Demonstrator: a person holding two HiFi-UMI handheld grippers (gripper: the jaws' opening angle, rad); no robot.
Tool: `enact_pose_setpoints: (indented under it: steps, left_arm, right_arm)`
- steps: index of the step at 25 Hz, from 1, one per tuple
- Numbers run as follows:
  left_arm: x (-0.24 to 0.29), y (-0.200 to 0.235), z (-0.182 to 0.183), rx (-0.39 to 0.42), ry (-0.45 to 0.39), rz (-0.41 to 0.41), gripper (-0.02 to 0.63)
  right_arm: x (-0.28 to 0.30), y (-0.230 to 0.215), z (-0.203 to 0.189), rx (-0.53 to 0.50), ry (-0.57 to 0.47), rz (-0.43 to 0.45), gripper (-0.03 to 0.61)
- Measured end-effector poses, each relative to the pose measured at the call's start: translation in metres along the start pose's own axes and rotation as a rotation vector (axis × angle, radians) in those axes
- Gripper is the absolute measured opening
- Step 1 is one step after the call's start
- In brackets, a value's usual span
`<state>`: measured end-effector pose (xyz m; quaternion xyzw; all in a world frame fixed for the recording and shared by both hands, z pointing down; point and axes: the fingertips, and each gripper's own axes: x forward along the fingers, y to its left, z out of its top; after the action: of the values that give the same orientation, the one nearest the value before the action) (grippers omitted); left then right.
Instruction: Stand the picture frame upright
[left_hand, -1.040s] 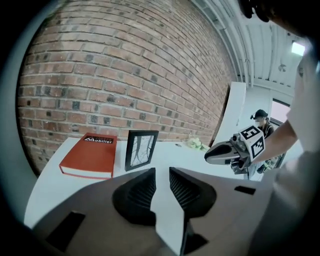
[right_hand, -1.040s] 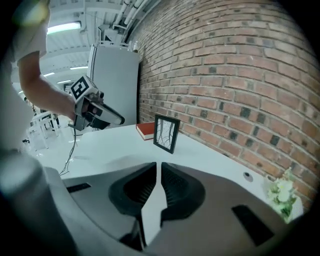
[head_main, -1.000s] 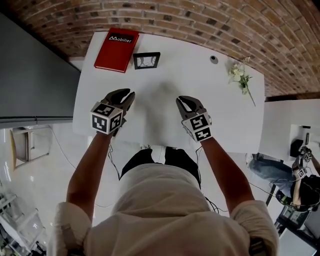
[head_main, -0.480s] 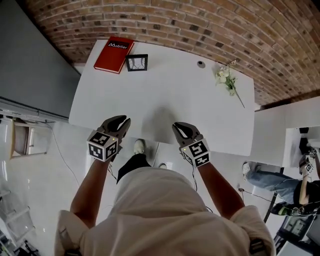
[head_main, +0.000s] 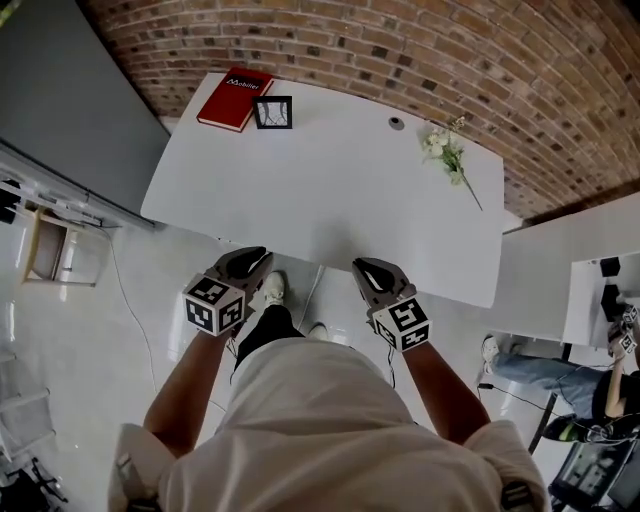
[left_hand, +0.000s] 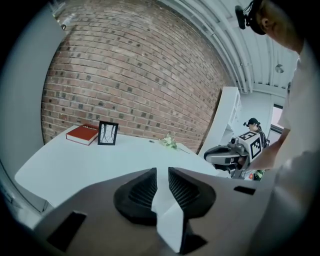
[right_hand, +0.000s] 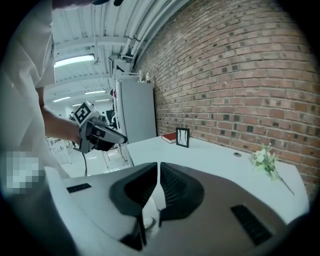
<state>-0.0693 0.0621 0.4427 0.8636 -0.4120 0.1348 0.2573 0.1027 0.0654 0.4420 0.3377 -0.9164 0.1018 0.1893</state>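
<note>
One upright picture frame (head_main: 272, 112) beside red book (head_main: 235, 99)

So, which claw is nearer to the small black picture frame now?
Left. The left claw, empty, jaws just closing, hangs by the white table's near edge almost straight before the black picture frame; the right claw sits farther right.

One frame (head_main: 272, 112), one book (head_main: 235, 98), one flower sprig (head_main: 445, 152)

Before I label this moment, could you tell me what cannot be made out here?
- Image inside the picture frame: too small in every view.
- Frame's rear support: hidden behind the frame itself.
- Small dark object on the table: too small to identify, head view.
</note>
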Motion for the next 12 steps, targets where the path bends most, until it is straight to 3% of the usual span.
enact_pose_setpoints:
  steps: [9, 12]
  left_arm:
    - [-0.016, -0.06, -0.022, 0.018, 0.004, -0.025, 0.06]
    - [-0.021, -0.074, -0.025, 0.014, 0.0, -0.044, 0.014]
  right_arm:
    - [-0.039, 0.029, -0.011, -0.032, -0.022, 0.039, 0.018]
    - [-0.048, 0.036, -0.01, -0.039, -0.03, 0.052, 0.005]
